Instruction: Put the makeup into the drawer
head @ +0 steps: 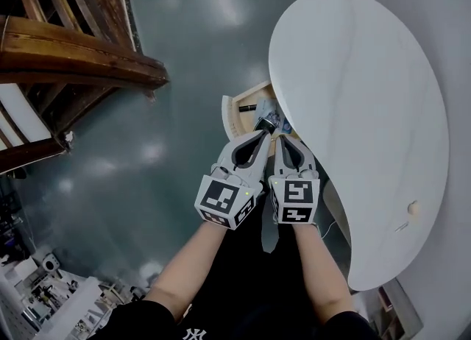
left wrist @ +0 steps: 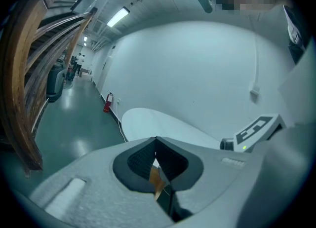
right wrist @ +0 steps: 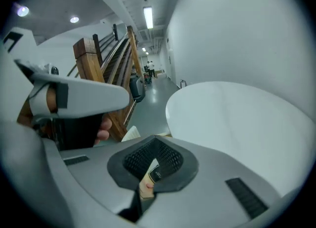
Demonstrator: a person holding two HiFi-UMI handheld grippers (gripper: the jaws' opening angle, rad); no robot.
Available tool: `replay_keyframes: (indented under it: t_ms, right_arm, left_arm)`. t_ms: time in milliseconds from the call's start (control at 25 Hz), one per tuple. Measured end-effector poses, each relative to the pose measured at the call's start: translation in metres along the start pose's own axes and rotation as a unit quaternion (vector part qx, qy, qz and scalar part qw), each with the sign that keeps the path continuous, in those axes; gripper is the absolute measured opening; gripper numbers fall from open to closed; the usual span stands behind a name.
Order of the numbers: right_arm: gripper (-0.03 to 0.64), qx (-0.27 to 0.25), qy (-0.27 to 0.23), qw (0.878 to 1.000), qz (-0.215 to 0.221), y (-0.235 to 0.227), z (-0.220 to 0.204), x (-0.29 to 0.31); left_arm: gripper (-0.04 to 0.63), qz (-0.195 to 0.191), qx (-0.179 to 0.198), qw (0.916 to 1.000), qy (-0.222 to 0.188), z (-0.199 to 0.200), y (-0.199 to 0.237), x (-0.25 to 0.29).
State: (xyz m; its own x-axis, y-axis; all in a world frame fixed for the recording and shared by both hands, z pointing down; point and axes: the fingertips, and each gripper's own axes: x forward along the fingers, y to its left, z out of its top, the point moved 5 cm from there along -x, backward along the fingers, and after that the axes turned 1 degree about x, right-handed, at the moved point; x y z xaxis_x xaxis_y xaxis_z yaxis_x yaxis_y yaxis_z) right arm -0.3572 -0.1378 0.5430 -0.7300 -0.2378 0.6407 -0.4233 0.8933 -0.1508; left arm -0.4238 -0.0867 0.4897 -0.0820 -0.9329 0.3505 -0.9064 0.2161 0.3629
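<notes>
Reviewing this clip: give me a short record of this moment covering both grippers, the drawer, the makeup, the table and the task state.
left gripper: fingers together, nothing held, tip above the drawer
right gripper: fingers together, nothing held, beside the left gripper
drawer: open, sticking out from under the table
makeup: lying inside the drawer, partly hidden by the grippers
table: white, rounded top
task state: makeup appears to be in the drawer; drawer not yet closed
</notes>
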Motion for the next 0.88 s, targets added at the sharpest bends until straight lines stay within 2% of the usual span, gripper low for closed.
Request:
replay_keyframes:
  t_ms: [600,880]
  right_arm:
    - [0.015,-0.028,-0.119,0.992,0.023,-0.009,0.100,-0.109]
    - [0.015,-0.017,-0.156,0.987,0.043,-0.013,0.138,-0.162]
  left_arm:
    - [0.011,-0.006,0.036,0.9987,-0.036,0.076,-0.079,-0.047]
    - [0.009,-0.013,0.067,0.9965,-0.049,0.121,-0.124,-0.065]
